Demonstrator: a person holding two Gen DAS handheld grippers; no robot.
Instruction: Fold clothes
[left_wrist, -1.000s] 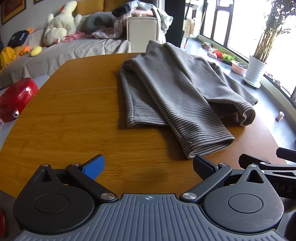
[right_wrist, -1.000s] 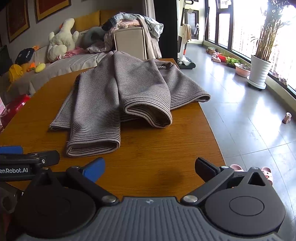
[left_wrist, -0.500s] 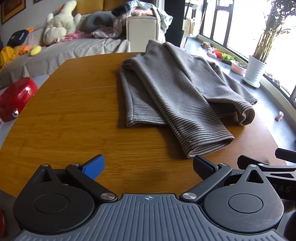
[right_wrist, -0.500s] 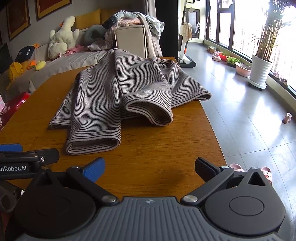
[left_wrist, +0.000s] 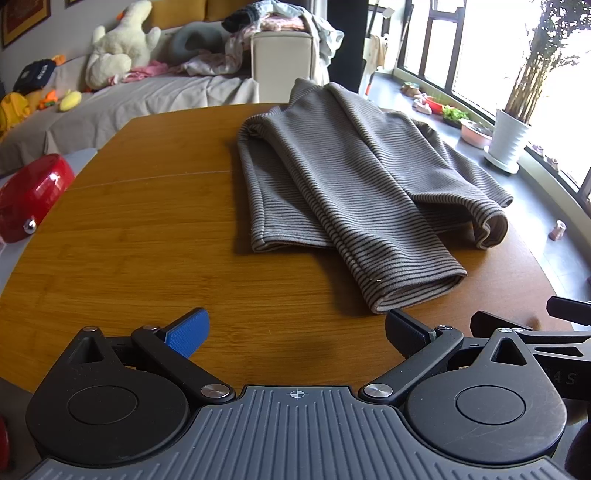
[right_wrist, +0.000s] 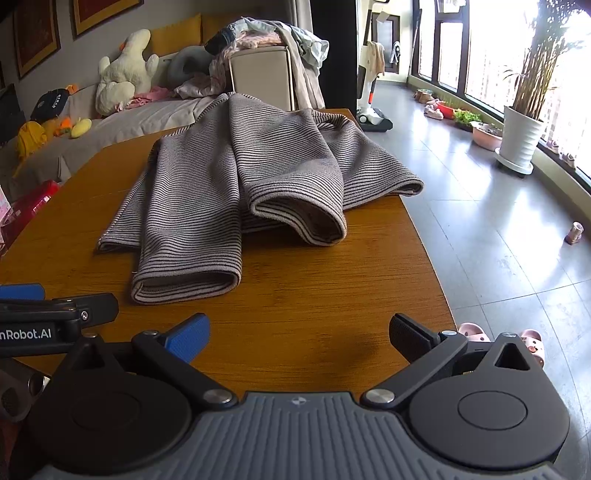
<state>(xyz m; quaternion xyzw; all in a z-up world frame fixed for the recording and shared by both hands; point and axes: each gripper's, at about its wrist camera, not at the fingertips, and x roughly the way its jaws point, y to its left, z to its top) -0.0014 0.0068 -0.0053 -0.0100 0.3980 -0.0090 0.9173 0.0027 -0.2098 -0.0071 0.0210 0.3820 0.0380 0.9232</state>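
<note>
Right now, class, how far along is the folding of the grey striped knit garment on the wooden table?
Done: the grey striped knit garment lies on the wooden table with both sleeves folded in. In hand: nothing; the left gripper and right gripper are open, short of it. Left: probably folding it in half.

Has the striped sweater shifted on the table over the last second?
No. The striped sweater keeps its place against the table's seam line; both open grippers hover short of it.
</note>
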